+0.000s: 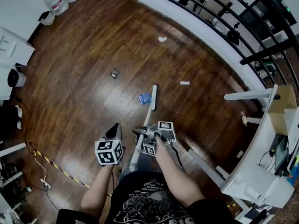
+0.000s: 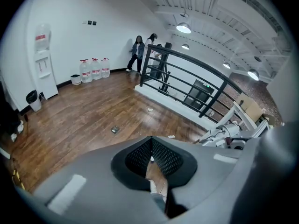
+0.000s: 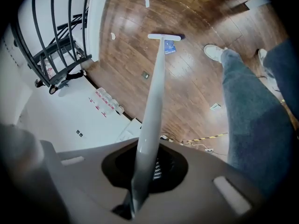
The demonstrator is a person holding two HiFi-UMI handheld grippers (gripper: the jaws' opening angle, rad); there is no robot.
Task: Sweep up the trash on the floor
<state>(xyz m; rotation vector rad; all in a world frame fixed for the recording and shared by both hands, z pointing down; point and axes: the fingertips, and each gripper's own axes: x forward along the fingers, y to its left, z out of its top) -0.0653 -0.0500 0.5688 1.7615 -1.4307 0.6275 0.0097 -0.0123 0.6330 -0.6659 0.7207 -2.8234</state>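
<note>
The right tool (image 3: 144,171) is clenched on the smooth, round, pale handle of the broom (image 1: 144,127), while the left tool (image 2: 150,160) has its ribbed black jaws closed tip to tip on nothing I can see. A crinkled blue wrapper (image 1: 145,98) lies just beside the broom head (image 1: 153,98); a flat white paper scrap (image 1: 185,83) lies near it, and a small dark bit (image 1: 115,73) and a crumpled white piece (image 1: 162,39) lie well beyond it on the glossy wood floor (image 1: 84,45). Held by 1 tool only, the slick handle may twist in the jaws, and the narrow, stiff head may let the light wrapper slip round its end or skate across the polished boards.
</note>
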